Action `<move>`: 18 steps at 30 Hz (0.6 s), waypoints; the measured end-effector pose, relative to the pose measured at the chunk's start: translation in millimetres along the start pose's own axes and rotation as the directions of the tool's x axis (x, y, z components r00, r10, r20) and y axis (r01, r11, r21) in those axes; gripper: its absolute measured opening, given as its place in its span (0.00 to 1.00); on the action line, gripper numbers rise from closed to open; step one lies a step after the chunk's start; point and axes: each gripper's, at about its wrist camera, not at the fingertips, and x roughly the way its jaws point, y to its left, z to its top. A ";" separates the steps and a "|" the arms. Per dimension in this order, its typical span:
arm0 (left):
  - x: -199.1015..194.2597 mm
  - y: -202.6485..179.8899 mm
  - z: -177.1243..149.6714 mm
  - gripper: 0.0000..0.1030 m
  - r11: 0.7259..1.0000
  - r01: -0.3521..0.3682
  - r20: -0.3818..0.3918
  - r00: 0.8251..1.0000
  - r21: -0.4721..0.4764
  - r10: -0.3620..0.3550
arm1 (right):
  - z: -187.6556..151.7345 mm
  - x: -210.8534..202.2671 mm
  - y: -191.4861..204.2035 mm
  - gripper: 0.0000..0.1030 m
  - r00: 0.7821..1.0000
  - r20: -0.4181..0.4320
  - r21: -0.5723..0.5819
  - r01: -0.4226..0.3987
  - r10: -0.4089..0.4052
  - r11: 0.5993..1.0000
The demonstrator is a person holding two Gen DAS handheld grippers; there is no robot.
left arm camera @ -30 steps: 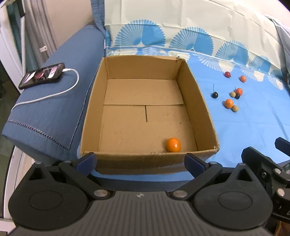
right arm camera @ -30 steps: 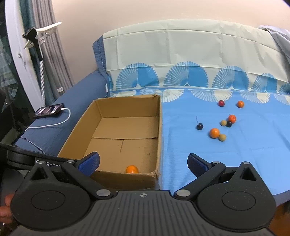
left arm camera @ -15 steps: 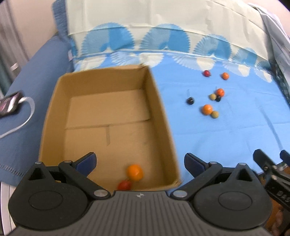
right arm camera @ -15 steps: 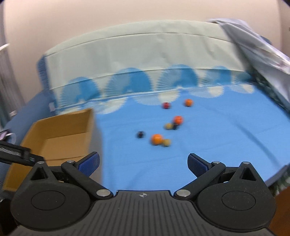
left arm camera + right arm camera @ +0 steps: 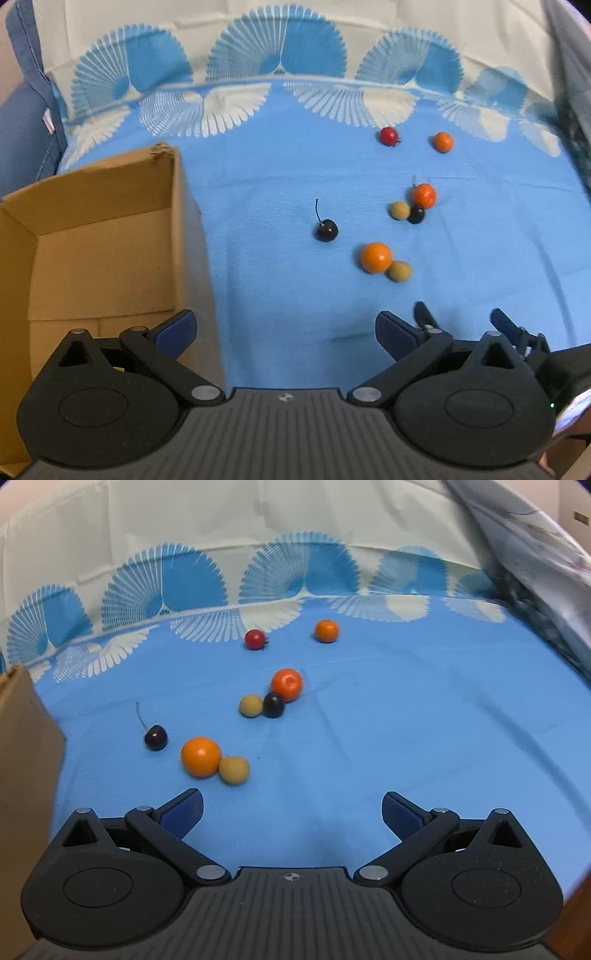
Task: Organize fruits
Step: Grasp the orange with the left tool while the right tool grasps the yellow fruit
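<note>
- Views have swung from the brown cardboard box (image 5: 99, 254), now lower left, toward scattered small round fruits (image 5: 201, 757) mid-frame on blue cloth (image 5: 406, 738).
- Left gripper (image 5: 284, 330) and right gripper (image 5: 291, 810) gape wide, empty; next pick likely.

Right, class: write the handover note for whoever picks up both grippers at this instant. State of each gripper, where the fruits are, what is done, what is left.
Left gripper: open, holding nothing, beside the cardboard box.
Right gripper: open, holding nothing, low over the blue cloth.
On the cloth, eight fruits: dark cherry, big orange touching a tan fruit, a touching trio of tan fruit, dark fruit and orange, then red fruit and far orange.
Done: cannot tell; the visible part of the box floor shows no fruit.
Left: box all eight.
</note>
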 end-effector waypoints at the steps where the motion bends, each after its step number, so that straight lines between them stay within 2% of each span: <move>1: 7.5 -1.6 5.6 1.00 1.000 -0.010 -0.012 1.000 -0.006 0.010 | 1.7 10.5 1.5 0.97 1.000 -0.002 -0.009 -0.013 0.013 1.000; 4: 26.2 -3.8 19.0 1.00 1.000 -0.023 -0.031 0.999 -0.016 0.022 | 3.4 40.5 8.9 0.83 0.998 -0.014 -0.051 -0.059 0.058 0.997; 6: 36.8 -5.9 25.7 1.00 0.999 -0.035 -0.036 0.999 -0.011 0.034 | 3.2 52.5 13.6 0.67 0.997 -0.019 -0.076 -0.076 0.075 0.994; 8: 45.5 -6.7 29.9 1.00 0.999 -0.044 -0.041 0.998 -0.009 0.044 | 1.4 61.9 17.0 0.65 0.996 -0.019 -0.099 -0.085 0.084 0.991; 10: 56.0 -9.5 35.0 1.00 0.999 -0.050 -0.052 0.997 -0.014 0.049 | 0.6 62.6 18.0 0.53 0.996 0.009 -0.127 -0.084 0.085 0.988; 12: 66.7 -12.7 39.9 1.00 0.999 -0.042 -0.062 0.997 -0.028 0.041 | 1.6 63.2 15.5 0.28 0.994 0.024 -0.121 -0.103 0.106 0.987; 15: 85.3 -21.6 47.2 1.00 0.999 0.001 -0.078 0.997 -0.055 -0.006 | 2.4 62.0 4.6 0.27 0.997 0.036 -0.074 -0.073 0.075 0.995; 18: 105.2 -32.0 51.1 1.00 0.992 0.063 -0.113 0.991 -0.112 -0.076 | 7.0 63.3 -19.3 0.27 0.998 0.050 0.044 0.029 -0.031 0.999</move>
